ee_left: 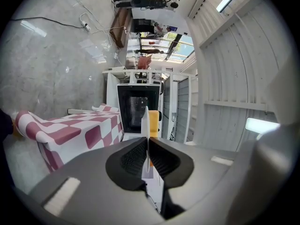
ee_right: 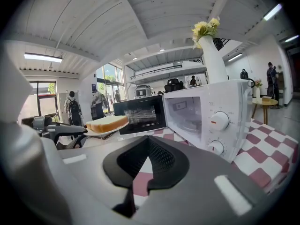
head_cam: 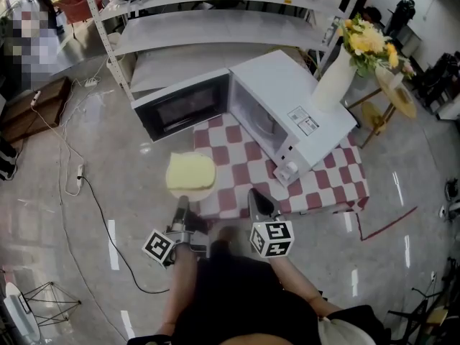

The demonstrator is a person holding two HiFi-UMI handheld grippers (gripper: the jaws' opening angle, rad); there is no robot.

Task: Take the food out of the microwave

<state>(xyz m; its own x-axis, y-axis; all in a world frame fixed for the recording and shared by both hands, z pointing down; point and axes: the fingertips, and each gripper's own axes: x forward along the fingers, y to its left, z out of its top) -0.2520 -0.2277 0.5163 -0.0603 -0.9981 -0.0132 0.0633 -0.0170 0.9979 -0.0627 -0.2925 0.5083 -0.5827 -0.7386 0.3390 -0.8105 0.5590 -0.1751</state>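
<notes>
A white plate (head_cam: 188,190) with a thick yellow slice of food (head_cam: 191,170) hangs in the air off the table's left front corner. My left gripper (head_cam: 182,201) is shut on its near rim. In the left gripper view the plate (ee_left: 145,121) shows edge-on between the jaws, with the food (ee_left: 154,125) beside it. The white microwave (head_cam: 295,113) stands on the checked table (head_cam: 338,182), its door (head_cam: 183,106) swung wide open to the left. My right gripper (head_cam: 257,195) is shut and empty at the table's front edge. Its own view shows the plate (ee_right: 105,130) to the left.
A white vase of yellow flowers (head_cam: 338,77) stands on top of the microwave. White metal shelving (head_cam: 215,27) rises behind. Cables and a power strip (head_cam: 77,178) lie on the floor at left, and a small round wooden table (head_cam: 395,95) is at right.
</notes>
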